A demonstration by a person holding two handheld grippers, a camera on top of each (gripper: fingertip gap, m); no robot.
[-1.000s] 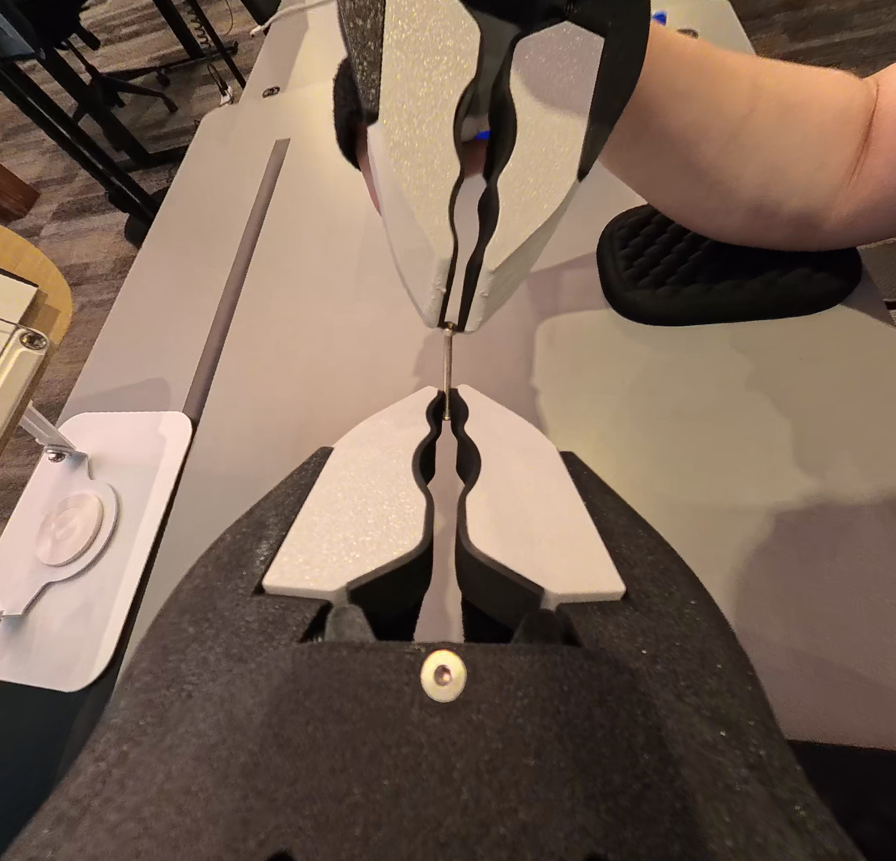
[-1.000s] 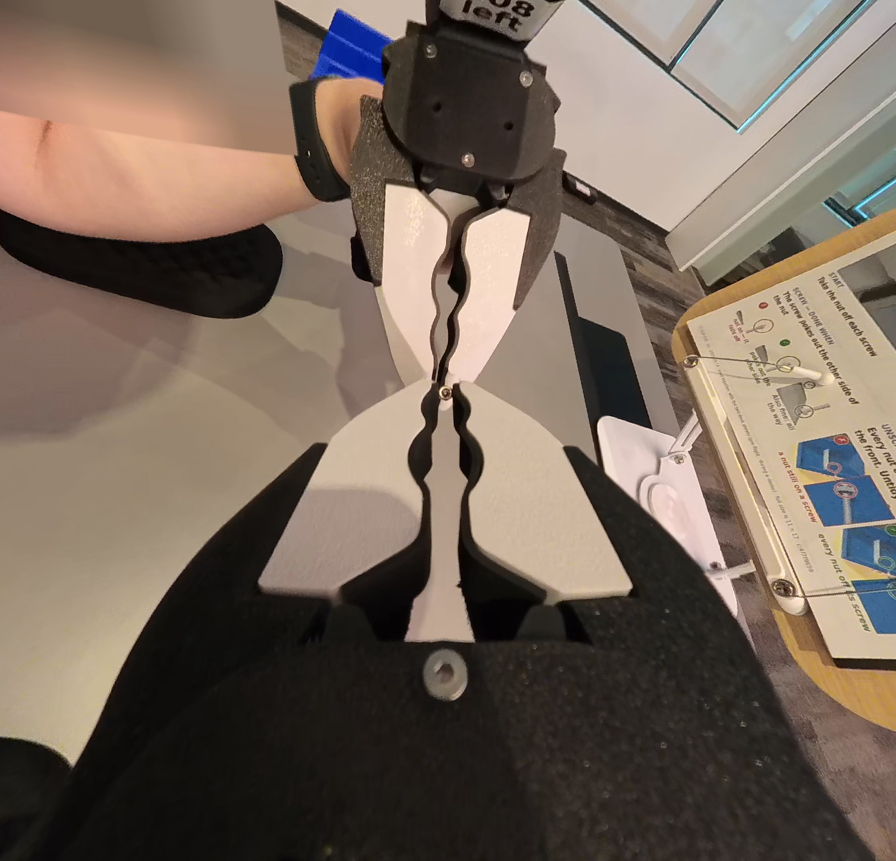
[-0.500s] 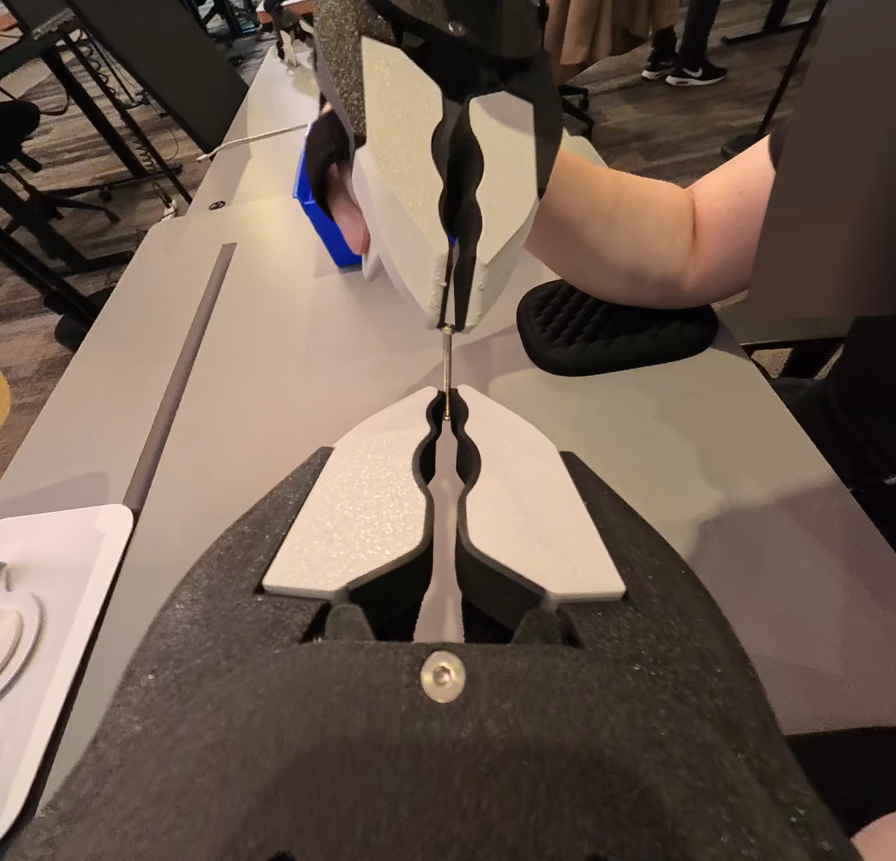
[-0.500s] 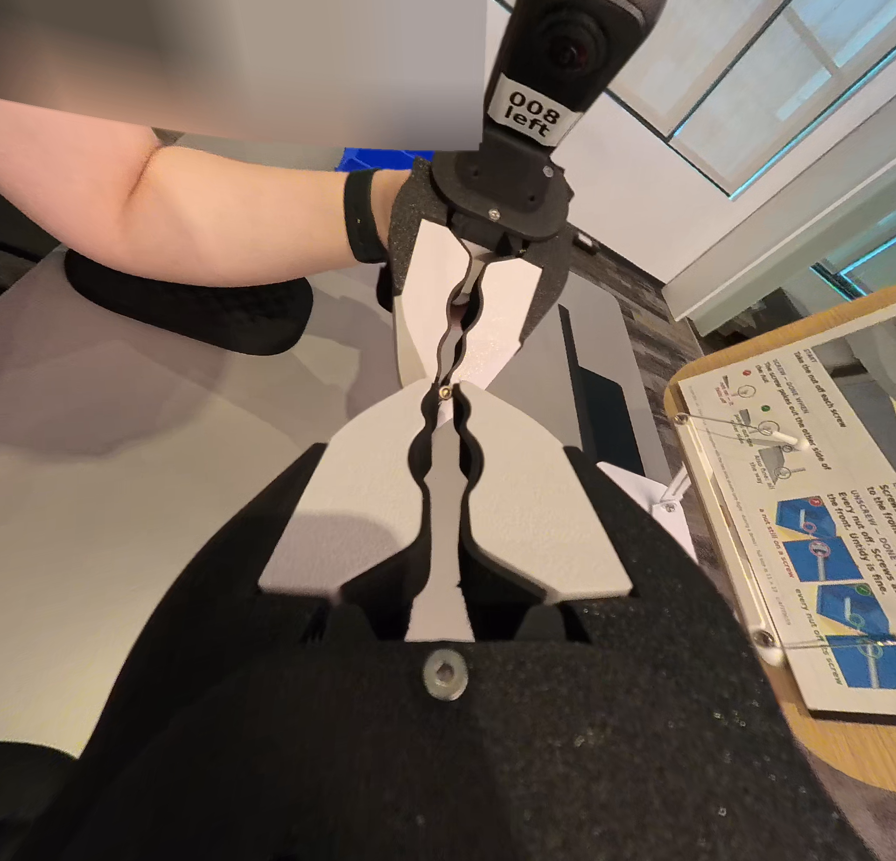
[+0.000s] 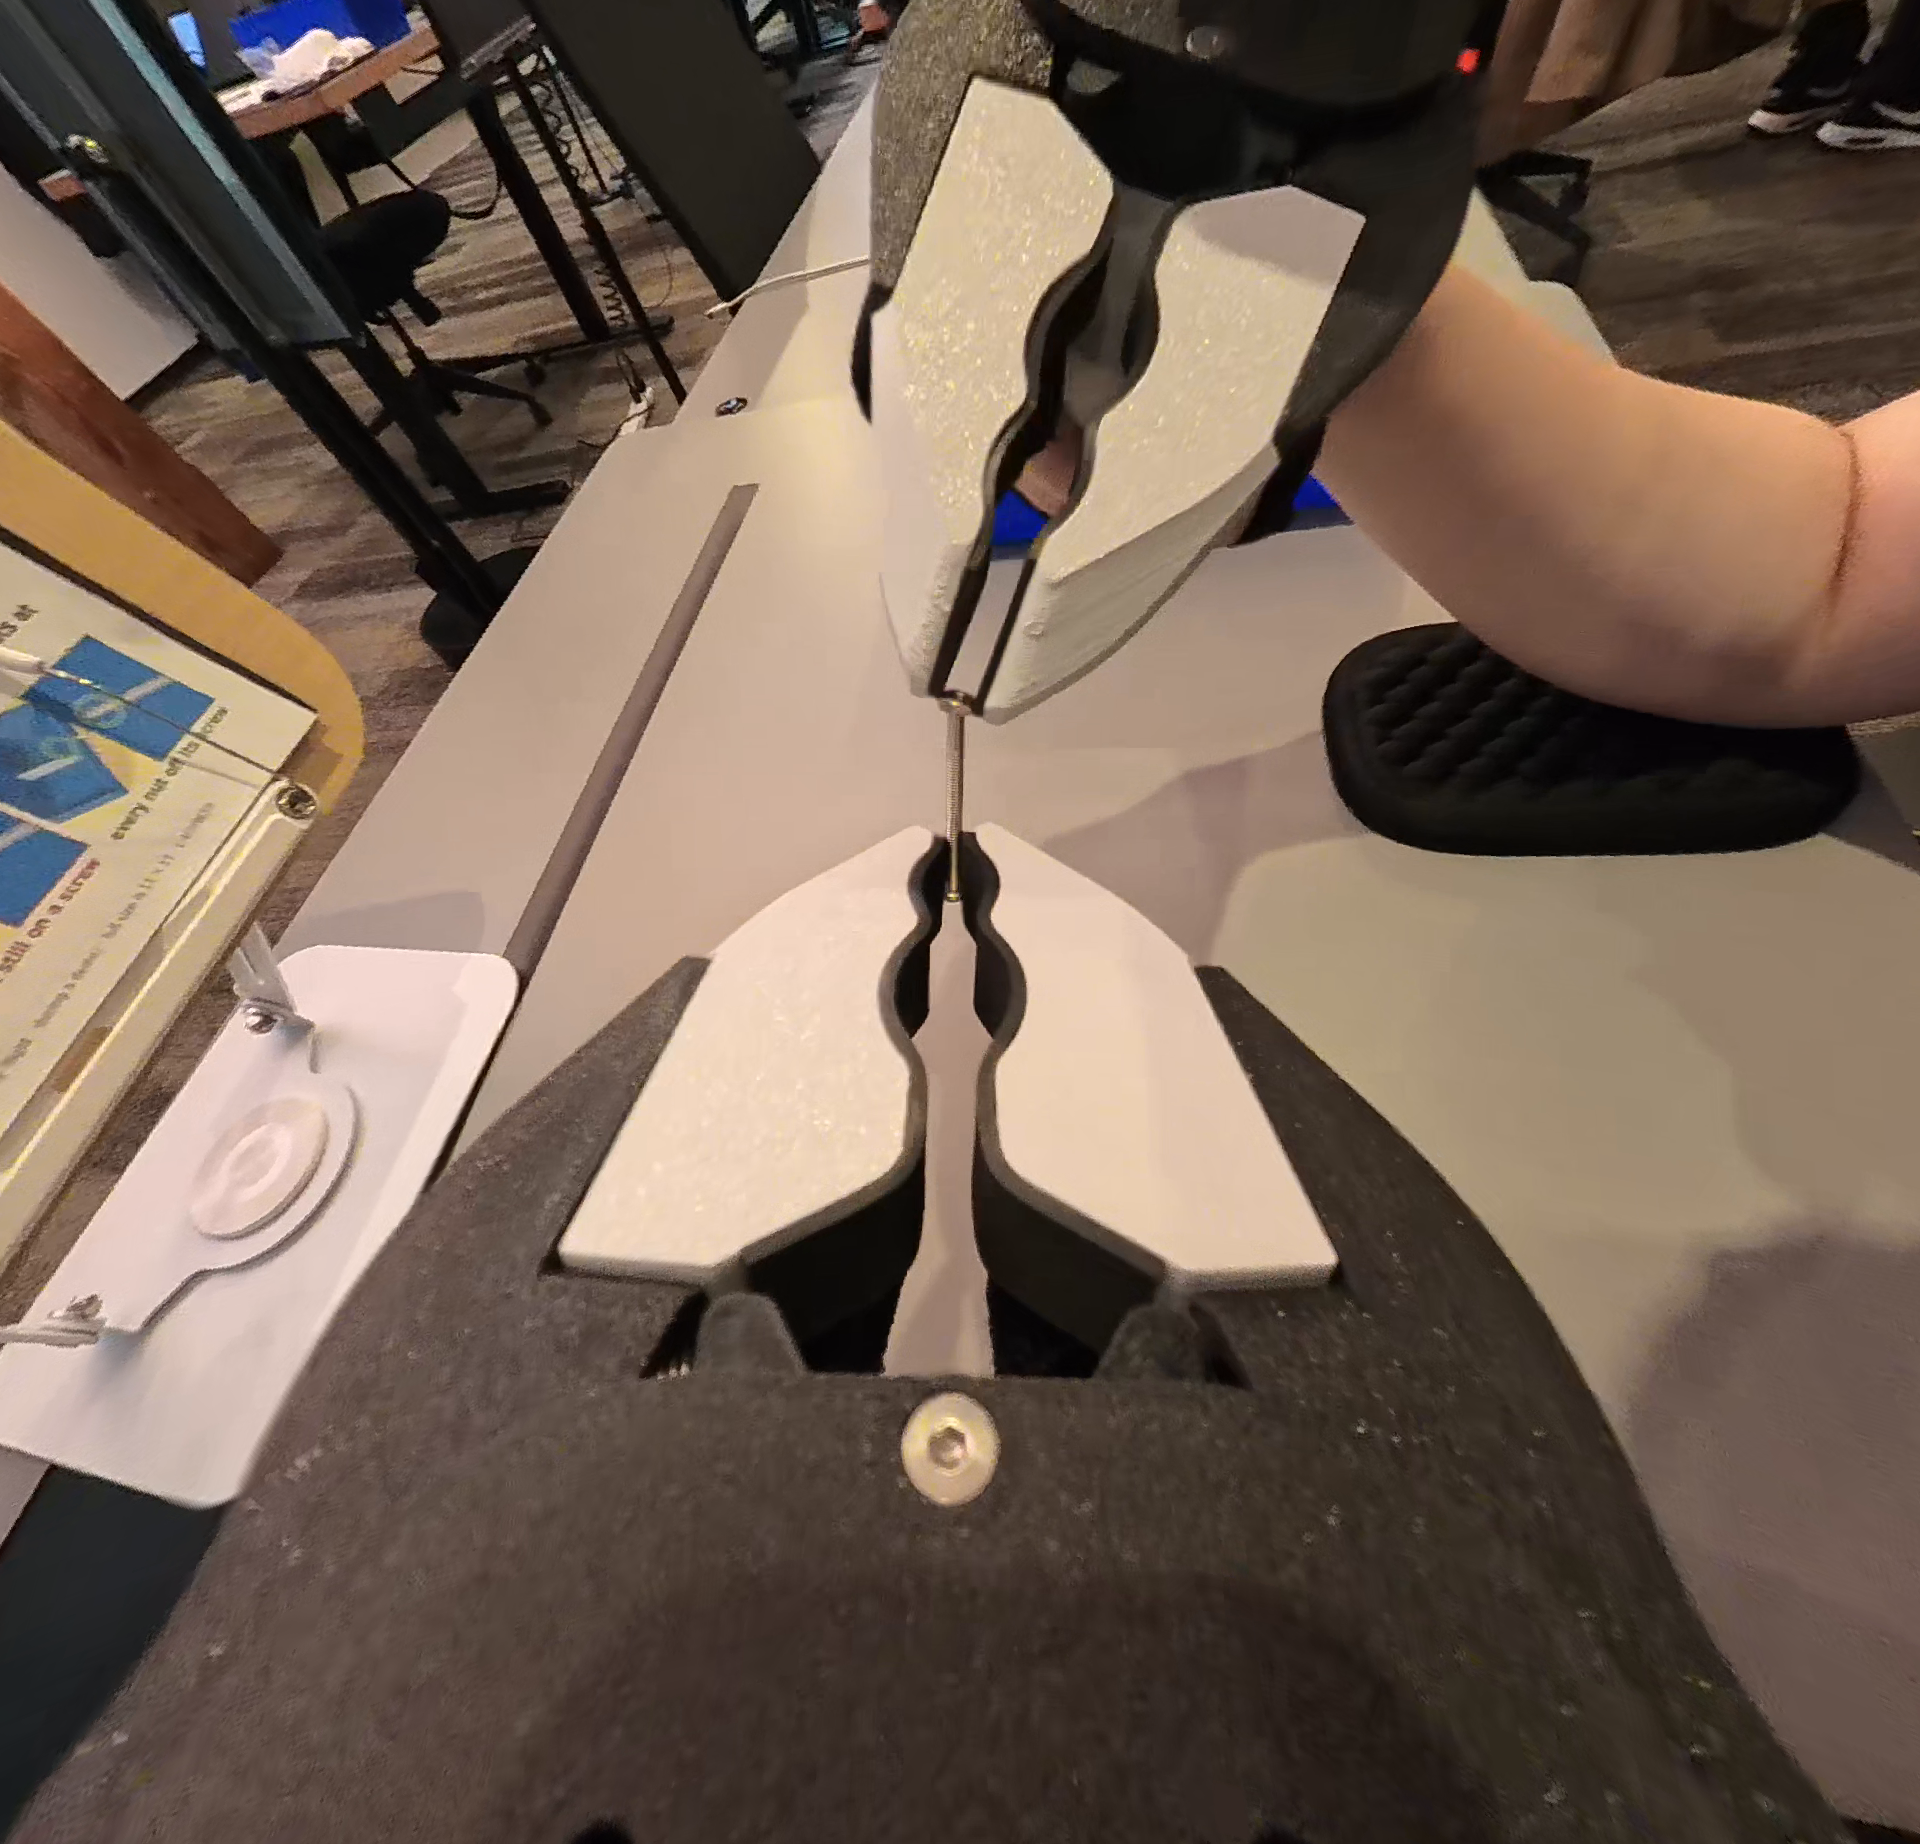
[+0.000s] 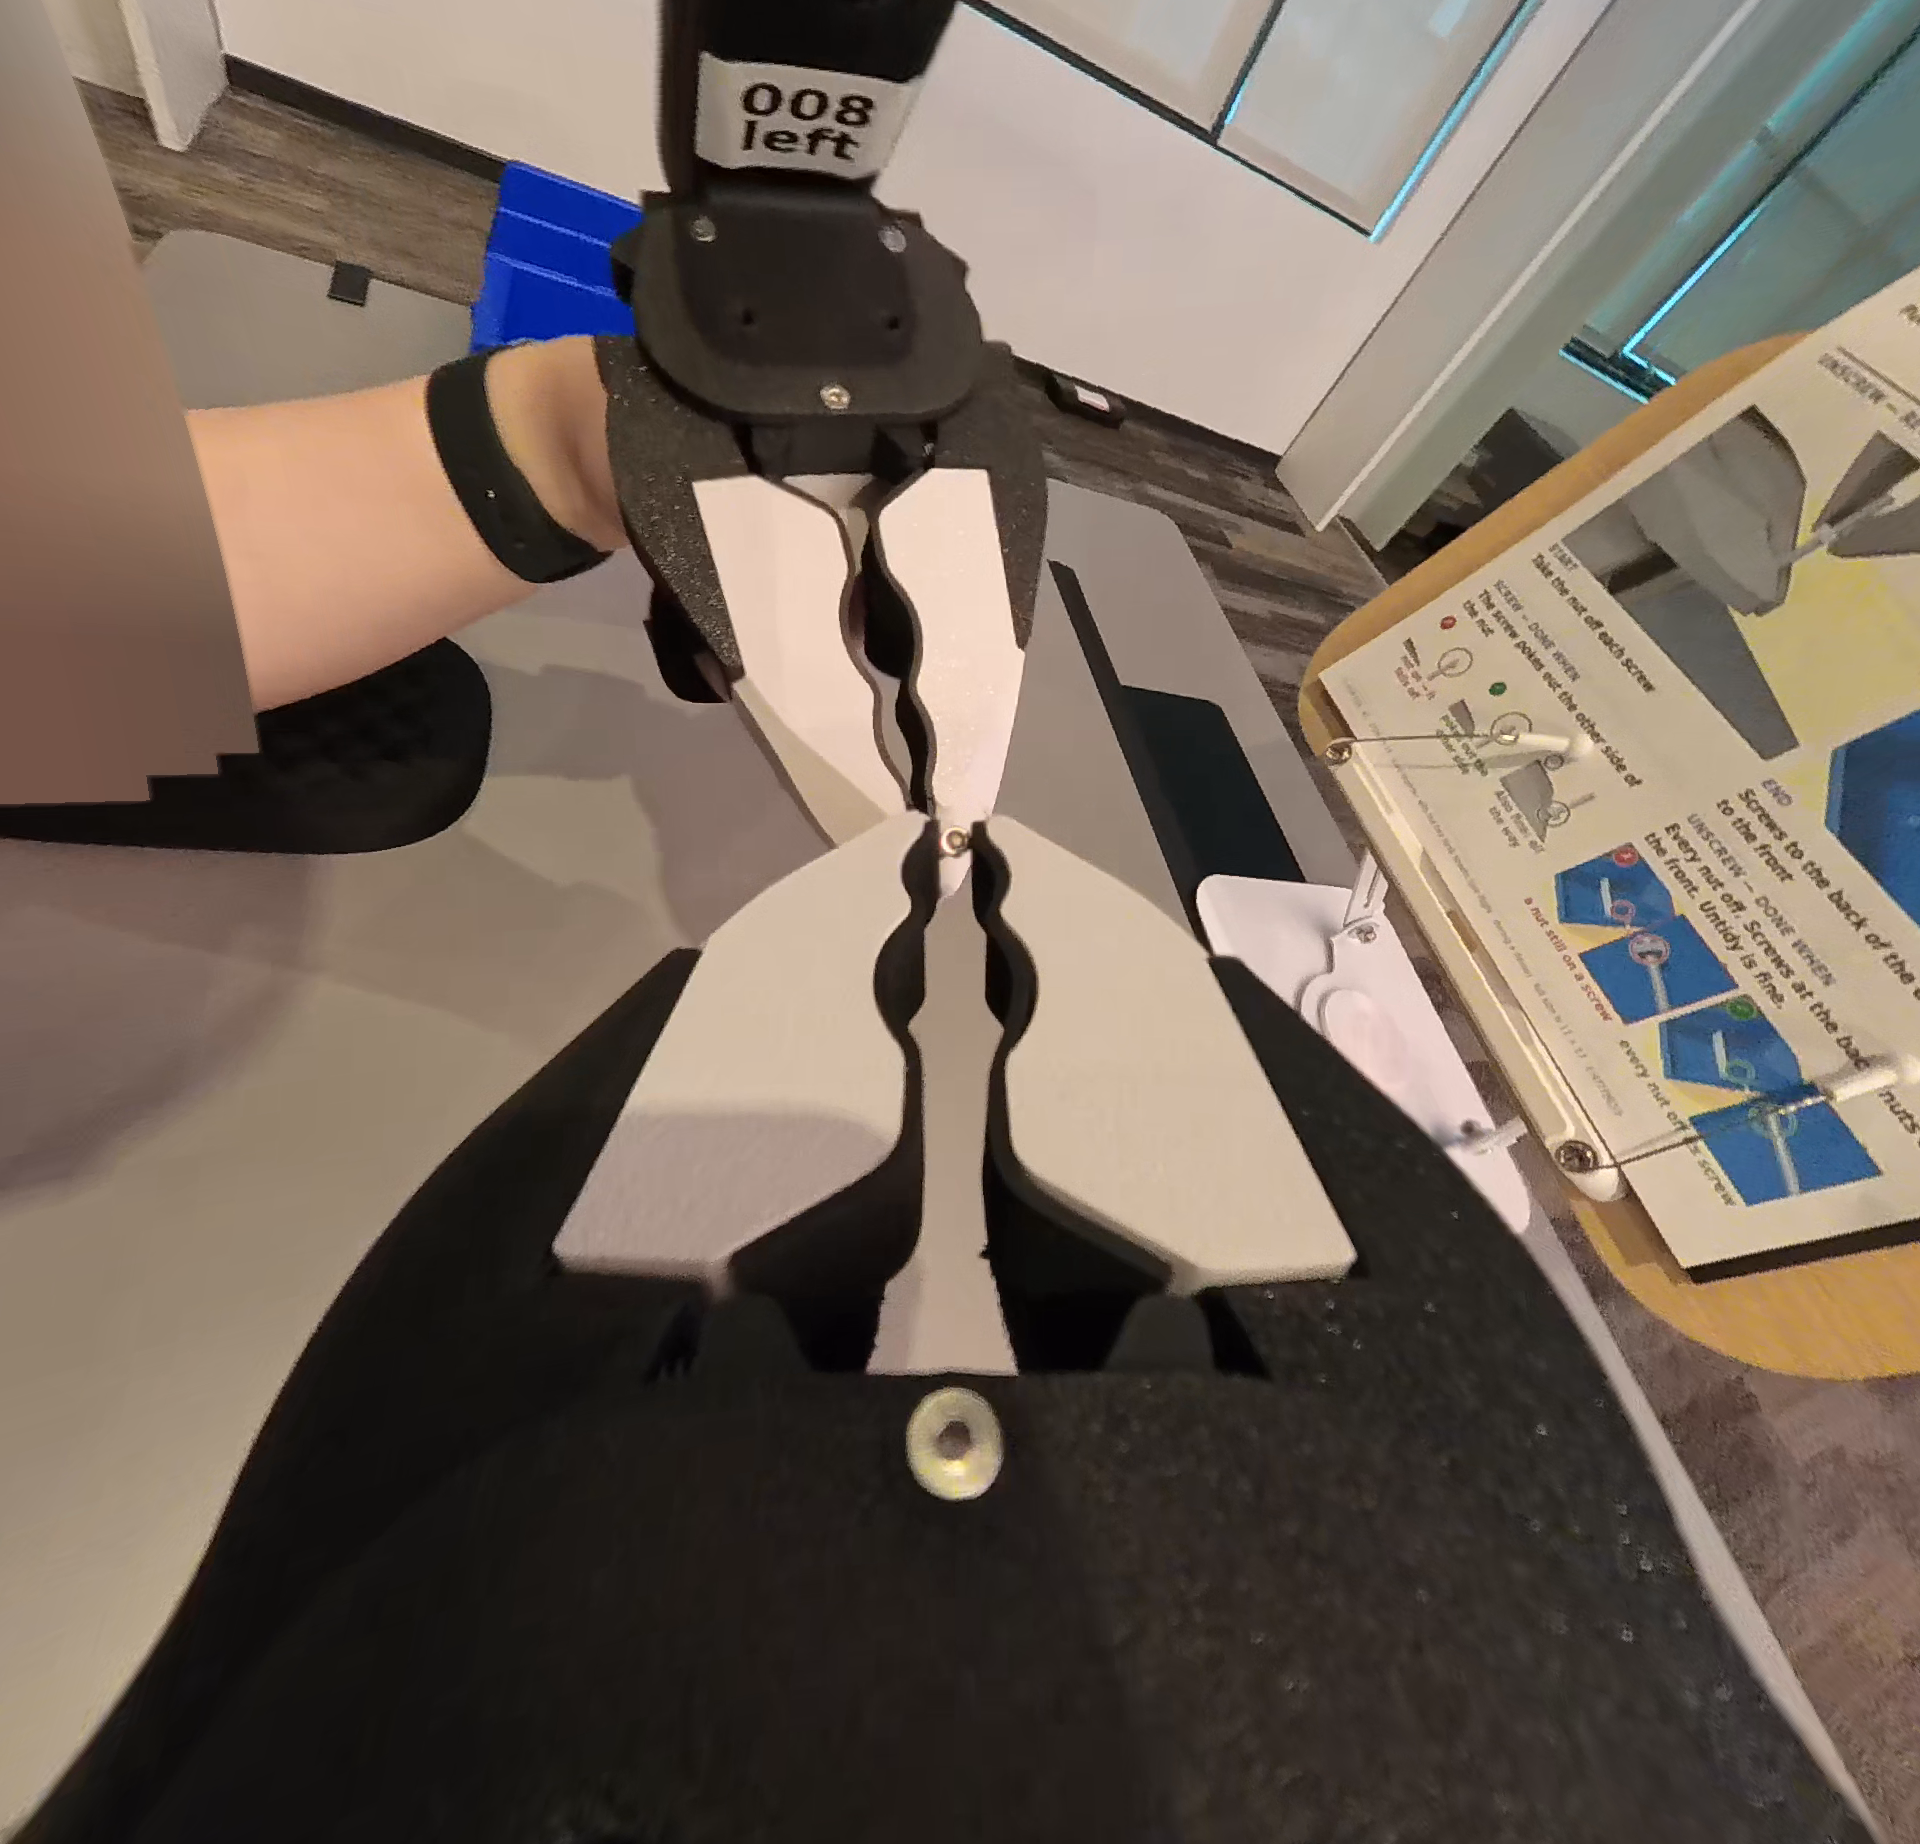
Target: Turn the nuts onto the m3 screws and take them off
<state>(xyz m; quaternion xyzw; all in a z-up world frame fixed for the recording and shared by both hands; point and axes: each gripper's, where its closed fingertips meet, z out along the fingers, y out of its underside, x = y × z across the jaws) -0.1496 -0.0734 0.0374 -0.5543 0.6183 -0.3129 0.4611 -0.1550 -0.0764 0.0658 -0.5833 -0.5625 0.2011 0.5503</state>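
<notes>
In the left wrist view my left gripper [image 5: 951, 844] is shut on the lower end of a thin M3 screw [image 5: 953, 786], which points away from it above the grey table [image 5: 1455, 1067]. My right gripper [image 5: 961, 691] comes from the opposite side and is shut on a small nut [image 5: 954, 699] at the screw's far end. In the right wrist view my right gripper [image 6: 951, 830] pinches the nut [image 6: 954, 840], tip to tip with the left gripper [image 6: 928, 802]. The screw shaft is hidden there.
A black wrist-rest pad [image 5: 1590, 745] lies under the person's forearm [image 5: 1621, 568]. A white stand base [image 5: 239, 1171] and an instruction sheet on a wooden board [image 6: 1662, 859] sit at the table's end. A blue bin [image 6: 551, 256] stands behind. A dark groove [image 5: 644, 693] runs along the table. My two grippers' fingertips are within a few centimetres of each other.
Both grippers stayed shut and joined through the screw. The right gripper has turned about the screw's axis relative to the left, and both views have swung round.
</notes>
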